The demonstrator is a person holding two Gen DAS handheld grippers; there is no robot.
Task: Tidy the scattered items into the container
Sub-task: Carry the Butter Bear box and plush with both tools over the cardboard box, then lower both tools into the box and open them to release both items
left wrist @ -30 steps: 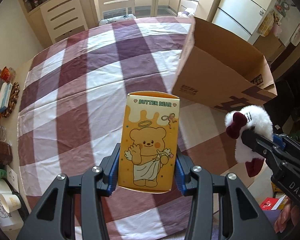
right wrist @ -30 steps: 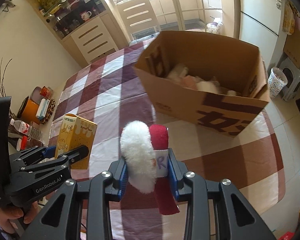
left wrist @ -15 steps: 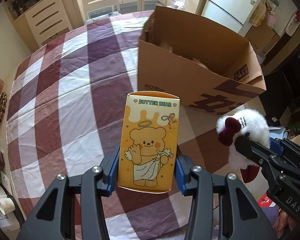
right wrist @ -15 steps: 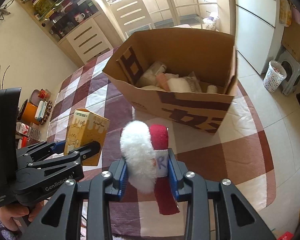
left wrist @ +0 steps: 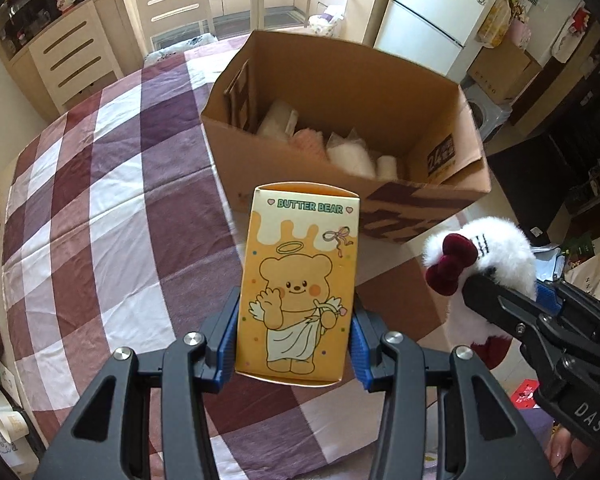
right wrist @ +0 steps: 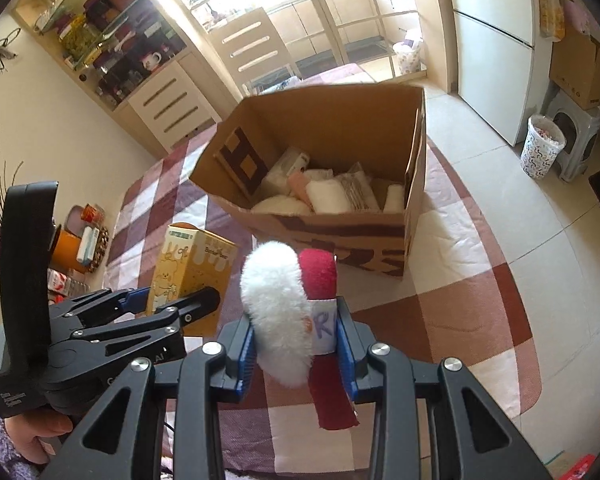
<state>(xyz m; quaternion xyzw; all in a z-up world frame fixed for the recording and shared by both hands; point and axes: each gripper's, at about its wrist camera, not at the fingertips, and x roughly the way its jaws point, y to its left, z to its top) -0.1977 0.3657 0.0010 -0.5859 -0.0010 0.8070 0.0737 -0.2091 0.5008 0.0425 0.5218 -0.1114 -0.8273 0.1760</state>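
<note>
Left claw: I have it clamped on the yellow carton printed "BUTTER BEAR", blue pads pressed against both narrow sides near its lower end. The carton stands upright in the grip, its open top flap toward the cardboard box, held above the checked cloth of the bench and not touching it. In the left wrist view the carton's top edge overlaps the box's near wall; in the right wrist view the carton sits left of the box and short of it.

Right claw: closed on a plush toy, white fluffy body and dark red parts, a white tag with lettering against the right pad. One red piece hangs below the fingers. From the left wrist view I see the same plush with a dark red bow, pinched at the tip of the right claw, off to the right of the carton and near the bench edge.

The box is open on the bench. Inside I see several pale soft bundles and a small white roll along the bottom; I cannot tell what each is.

A hand grips the left claw's handle at lower left.
</note>
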